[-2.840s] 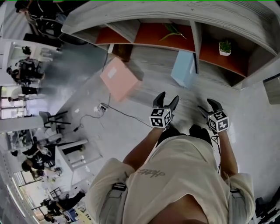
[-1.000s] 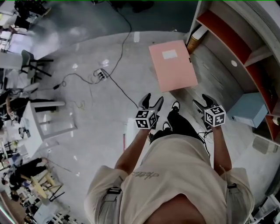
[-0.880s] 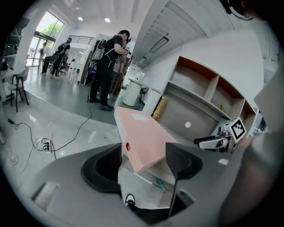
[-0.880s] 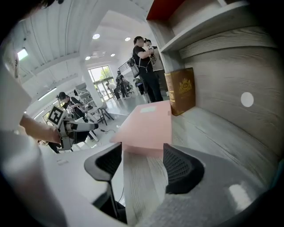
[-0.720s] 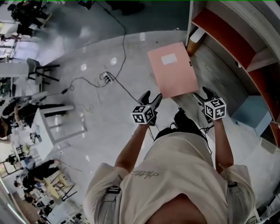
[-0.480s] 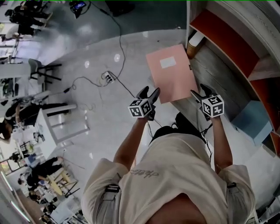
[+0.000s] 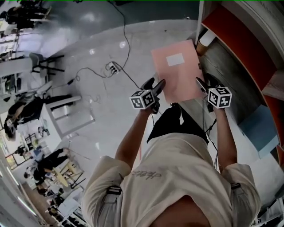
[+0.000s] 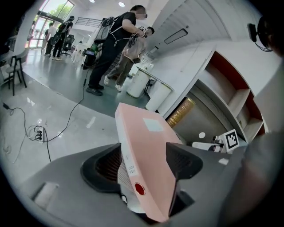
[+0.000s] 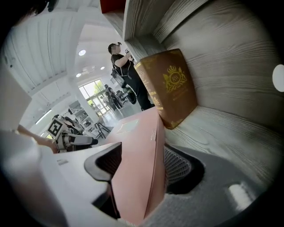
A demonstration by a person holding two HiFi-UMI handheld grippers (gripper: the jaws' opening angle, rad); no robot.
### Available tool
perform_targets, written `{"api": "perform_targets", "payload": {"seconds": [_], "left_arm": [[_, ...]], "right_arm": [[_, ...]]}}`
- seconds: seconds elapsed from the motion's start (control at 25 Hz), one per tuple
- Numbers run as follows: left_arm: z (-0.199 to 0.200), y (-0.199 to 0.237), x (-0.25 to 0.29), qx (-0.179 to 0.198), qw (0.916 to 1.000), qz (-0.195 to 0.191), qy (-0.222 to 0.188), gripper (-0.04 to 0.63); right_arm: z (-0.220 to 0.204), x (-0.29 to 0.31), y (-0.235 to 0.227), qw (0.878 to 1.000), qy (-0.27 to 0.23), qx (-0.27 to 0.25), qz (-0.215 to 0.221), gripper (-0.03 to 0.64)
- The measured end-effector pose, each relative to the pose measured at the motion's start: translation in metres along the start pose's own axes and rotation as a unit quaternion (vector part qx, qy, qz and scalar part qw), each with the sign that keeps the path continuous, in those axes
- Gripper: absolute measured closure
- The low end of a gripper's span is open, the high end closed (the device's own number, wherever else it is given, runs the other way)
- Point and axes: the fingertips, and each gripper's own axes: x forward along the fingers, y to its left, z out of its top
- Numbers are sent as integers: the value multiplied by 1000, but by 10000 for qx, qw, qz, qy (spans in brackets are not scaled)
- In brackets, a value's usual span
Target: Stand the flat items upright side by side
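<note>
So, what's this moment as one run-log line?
held: pink flat box file | left gripper: shut on it | right gripper: shut on it | ahead: grey wooden shelf

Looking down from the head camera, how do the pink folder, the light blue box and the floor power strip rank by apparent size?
1. pink folder, though it is nearest the camera
2. light blue box
3. power strip, clearly smallest

Bright, even indoor light; ceiling lamps burn white and leave shiny spots on the glossy floor; daylight glares through a far doorway. Both gripper views bend hard toward dark round corners; the pink folder goes soft at its near end.
</note>
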Motion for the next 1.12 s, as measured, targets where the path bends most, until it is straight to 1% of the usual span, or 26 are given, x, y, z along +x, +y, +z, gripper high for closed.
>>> {"api": "perform_targets", "payload": {"seconds": [0.16,0.28,0.36,0.44,0.56,0.64,0.68,0.72,0.88,1.04,1.12], "left_arm": [[2,4,8,6,9997,-213,141,261],[-4,2,15,-46,9984,-454,345,261],[-2,1,20,7,9970,-606,474,261],[1,3,27,-23,9959,-725,550,261],[2,4,37,-181,9935,-946,609,261],[0,3,41,-187,9917,-1077,682,261],[0,3,43,-192,9909,-1115,725,259],[-1,4,44,-204,9903,-1139,768,259],[-2,12,54,-174,9883,-1146,988,259],[-14,13,63,-173,9863,-1076,1242,261],[-17,16,64,-127,9861,-1014,1309,289]], "right_arm": [[16,18,-2,9996,147,-227,11,325],[17,28,-4,9997,257,-43,-17,325],[18,34,-5,9994,322,62,-73,324],[19,41,-9,9987,503,21,-107,324],[21,50,-11,9974,703,-80,-114,324],[20,55,-10,9966,813,-33,-87,324],[18,58,-10,9959,904,-3,-83,309],[17,60,-10,9949,1002,23,-83,291],[10,74,-15,9913,1309,63,-96,268],[2,79,-21,9884,1505,140,-123,253],[1,80,-19,9873,1578,175,-114,258]]}}
